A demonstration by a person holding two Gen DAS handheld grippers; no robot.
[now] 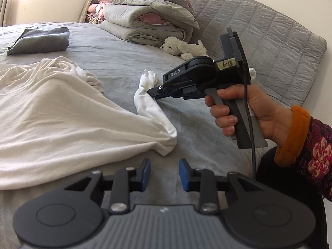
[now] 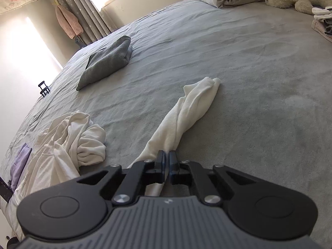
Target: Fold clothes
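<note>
A white long-sleeved garment [image 1: 51, 108] lies crumpled on the grey bed [image 1: 116, 58], its body to the left and one twisted sleeve [image 1: 151, 112] stretched out to the right. A hand [image 1: 257, 112] holds my right gripper [image 1: 150, 92], which is shut on that sleeve partway along its length. In the right wrist view the right gripper [image 2: 167, 158] has its pads pinched on the sleeve [image 2: 193, 103], with the cuff lying farther out and the bunched body [image 2: 68, 145] to the left. My left gripper [image 1: 164, 172] stands open just above the bed near the garment's edge, with nothing between its blue pads.
A folded grey garment [image 1: 39, 39] [image 2: 108, 62] lies farther back on the bed. Stacked quilts [image 1: 149, 18], a white plush toy [image 1: 184, 48] and a quilted headboard cushion [image 1: 259, 37] fill the far end. A purple cloth [image 2: 20, 164] lies at the left edge.
</note>
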